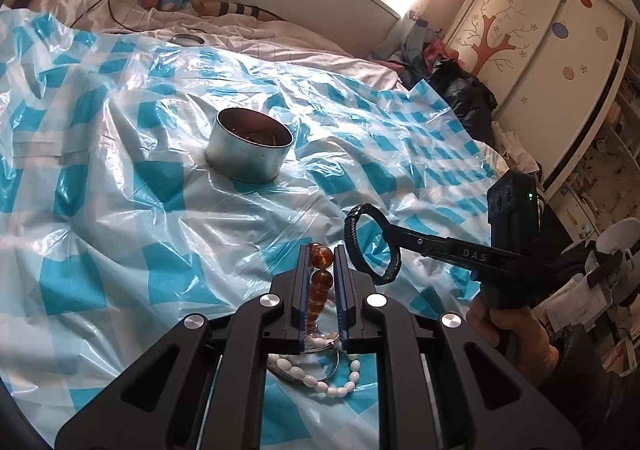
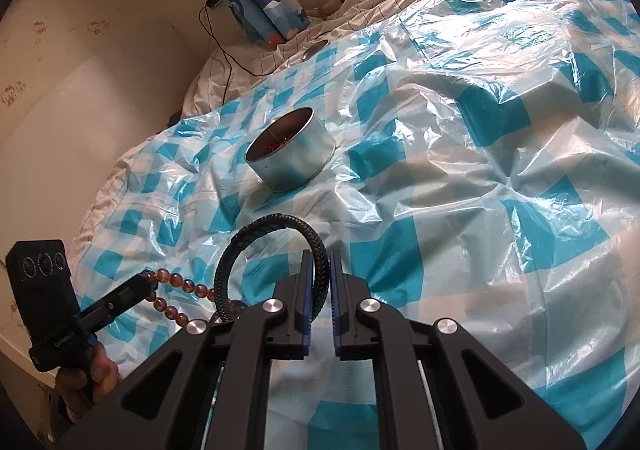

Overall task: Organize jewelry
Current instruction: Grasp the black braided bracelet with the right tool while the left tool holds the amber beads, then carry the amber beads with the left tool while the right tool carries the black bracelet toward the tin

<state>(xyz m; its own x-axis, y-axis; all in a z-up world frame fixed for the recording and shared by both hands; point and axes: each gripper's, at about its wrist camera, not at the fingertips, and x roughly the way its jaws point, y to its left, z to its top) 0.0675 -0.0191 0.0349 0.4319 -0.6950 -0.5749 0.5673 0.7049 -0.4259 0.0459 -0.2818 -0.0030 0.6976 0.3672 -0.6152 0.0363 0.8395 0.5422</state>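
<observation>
On the bed, nearest the left camera, a white bead bracelet [image 1: 320, 380] lies on the blue-and-white checked plastic sheet [image 1: 120, 210], overlapping a thin metal bangle [image 1: 294, 376] below the claw's frame; the left gripper [image 1: 322, 262] is clamped on an amber bead bracelet [image 1: 320, 278], beads pinched between its blue pads, the strand seen from the right camera dangling in two lines off its tip; just beside it the right gripper [image 2: 319, 270] is closed on a black braided bracelet [image 2: 256, 250], the cord running between its pads and the loop standing up and out to the left; a hand [image 1: 504, 322] grips the right tool's handle, another hand [image 2: 92, 374] the left; both bracelets are held above the sheet, near each other, not touching; farther on, a round metal tin [image 1: 248, 148] sits open on the sheet, something dark reddish inside, too dim to name; beyond, a small round lid [image 1: 186, 39] at the sheet's far edge; then rumpled white bedding [image 1: 280, 34] and a window.
</observation>
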